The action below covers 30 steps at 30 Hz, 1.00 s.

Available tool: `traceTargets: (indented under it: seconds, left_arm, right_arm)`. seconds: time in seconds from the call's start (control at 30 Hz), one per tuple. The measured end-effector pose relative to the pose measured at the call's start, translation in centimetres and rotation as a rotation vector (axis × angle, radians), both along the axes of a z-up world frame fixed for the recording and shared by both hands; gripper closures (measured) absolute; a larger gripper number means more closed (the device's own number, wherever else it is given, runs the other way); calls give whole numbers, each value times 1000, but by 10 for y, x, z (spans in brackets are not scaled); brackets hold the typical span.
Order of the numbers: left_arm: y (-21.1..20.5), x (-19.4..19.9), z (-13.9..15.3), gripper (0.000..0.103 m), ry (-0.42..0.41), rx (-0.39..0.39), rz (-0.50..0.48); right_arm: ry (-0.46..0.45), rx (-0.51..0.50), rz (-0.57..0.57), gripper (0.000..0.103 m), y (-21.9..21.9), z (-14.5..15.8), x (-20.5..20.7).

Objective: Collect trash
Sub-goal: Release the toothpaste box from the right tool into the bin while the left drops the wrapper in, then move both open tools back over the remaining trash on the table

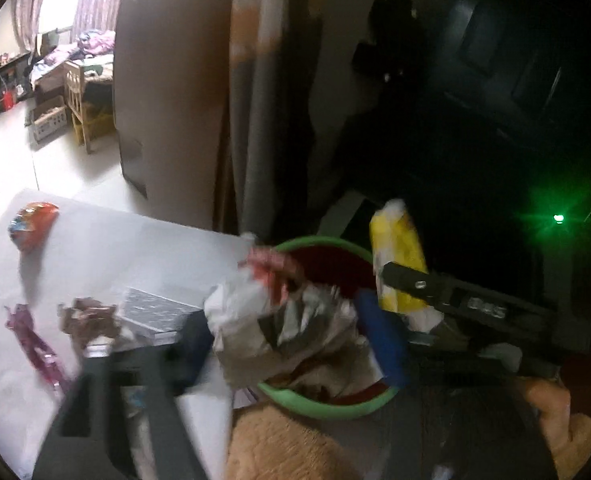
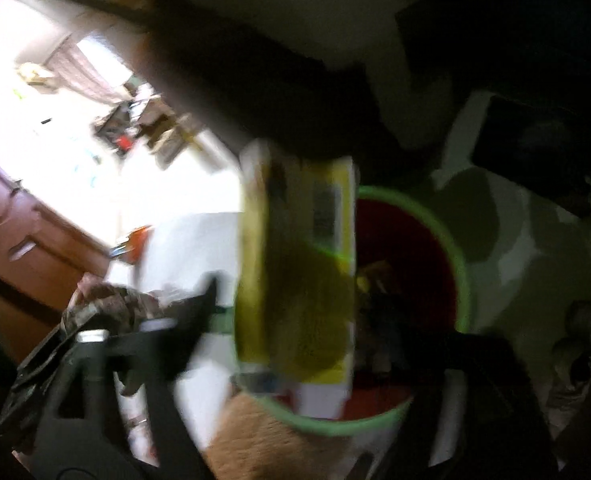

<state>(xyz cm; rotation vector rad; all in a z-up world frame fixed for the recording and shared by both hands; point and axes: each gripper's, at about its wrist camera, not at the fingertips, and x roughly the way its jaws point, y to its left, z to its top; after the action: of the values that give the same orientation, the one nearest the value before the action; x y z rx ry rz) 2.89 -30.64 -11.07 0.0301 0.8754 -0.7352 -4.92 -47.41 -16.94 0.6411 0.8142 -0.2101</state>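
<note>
Both sets of jaws stood released over the green bin (image 1: 327, 408): the crumpled white wrapper (image 1: 247, 308) hung loose between the left pair, the yellow packet (image 2: 299, 280), long axis upright, between the right. Farther left, more wrappers (image 1: 89, 316) lay on the table (image 1: 107, 240), nearer the left hand.

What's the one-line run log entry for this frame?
phase: dropping trash | bin: green rim, red inside | yellow wrapper: over bin | crumpled white wrapper: over bin | table: wrappers left
</note>
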Motion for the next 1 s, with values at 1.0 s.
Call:
traceTargets:
  seconds: [1.0]
  left_arm:
    - [254, -26, 16, 23, -71, 129, 401]
  right_arm:
    - [147, -115, 429, 12, 215, -11, 75]
